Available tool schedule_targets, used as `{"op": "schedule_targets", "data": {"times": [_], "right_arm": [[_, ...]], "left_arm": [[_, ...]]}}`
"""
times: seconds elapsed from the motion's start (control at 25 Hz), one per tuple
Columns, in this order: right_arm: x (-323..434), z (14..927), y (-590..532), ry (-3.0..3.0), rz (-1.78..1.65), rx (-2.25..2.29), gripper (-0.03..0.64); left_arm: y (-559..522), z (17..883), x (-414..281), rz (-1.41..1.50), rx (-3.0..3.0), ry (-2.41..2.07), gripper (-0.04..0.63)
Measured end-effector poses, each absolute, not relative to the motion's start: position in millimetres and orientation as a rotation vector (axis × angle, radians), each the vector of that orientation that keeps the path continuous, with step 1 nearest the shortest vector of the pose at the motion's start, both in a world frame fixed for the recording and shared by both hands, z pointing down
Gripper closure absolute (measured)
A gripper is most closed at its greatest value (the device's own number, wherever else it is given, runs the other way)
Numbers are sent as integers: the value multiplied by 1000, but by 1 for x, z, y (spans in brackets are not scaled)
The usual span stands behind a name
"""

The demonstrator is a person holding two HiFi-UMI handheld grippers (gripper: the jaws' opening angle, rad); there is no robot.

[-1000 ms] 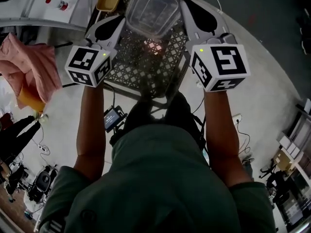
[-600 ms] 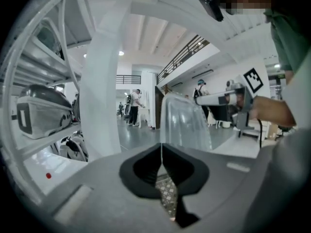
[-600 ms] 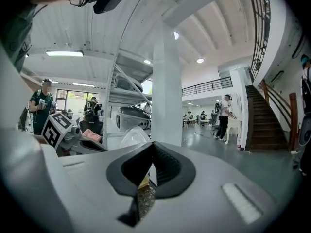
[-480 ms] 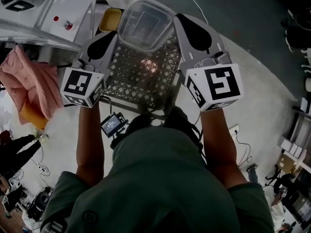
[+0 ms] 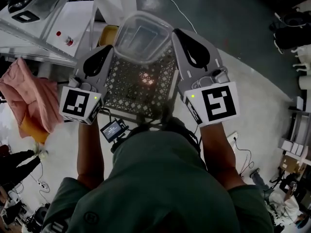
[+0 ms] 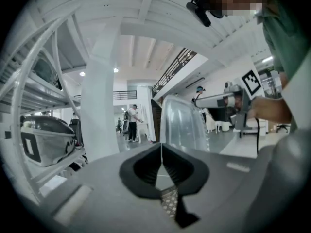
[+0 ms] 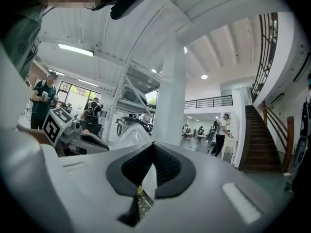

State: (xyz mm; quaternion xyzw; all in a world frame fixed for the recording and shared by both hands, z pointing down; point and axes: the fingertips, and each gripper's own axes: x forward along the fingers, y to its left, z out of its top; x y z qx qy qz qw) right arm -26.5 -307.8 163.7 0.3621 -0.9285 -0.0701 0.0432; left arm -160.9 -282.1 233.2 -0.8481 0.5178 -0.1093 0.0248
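- The place is a large open hall fitted out as a robotics lab or workshop — not a home.
- In the right gripper view a thick white column [image 7: 170,91] rises through the middle to a high white ceiling, with strip lights [image 7: 73,49] at upper left.
- At that view's right edge a staircase [image 7: 265,140] climbs beside a railed gallery [image 7: 209,87].
- People [image 7: 224,127] stand at tables, centre right.
- The head view shows a grey polished floor [image 5: 262,91], with cables [image 5: 244,141] trailing at lower right.
- White metal racking [image 6: 43,76] fills the left of the left gripper view.
- The hand-held left gripper [image 6: 161,149] and right gripper [image 7: 151,149] carry square-marker cubes — lab equipment.
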Motion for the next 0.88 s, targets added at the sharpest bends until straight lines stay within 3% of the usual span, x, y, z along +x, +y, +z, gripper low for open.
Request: {"op": "schedule_targets", "data": {"times": [0.88], "right_arm": [[-25, 132, -245, -2831, -285, 1109, 612]], "left_arm": [[-221, 191, -160, -306, -2568, 1545, 588]]}}
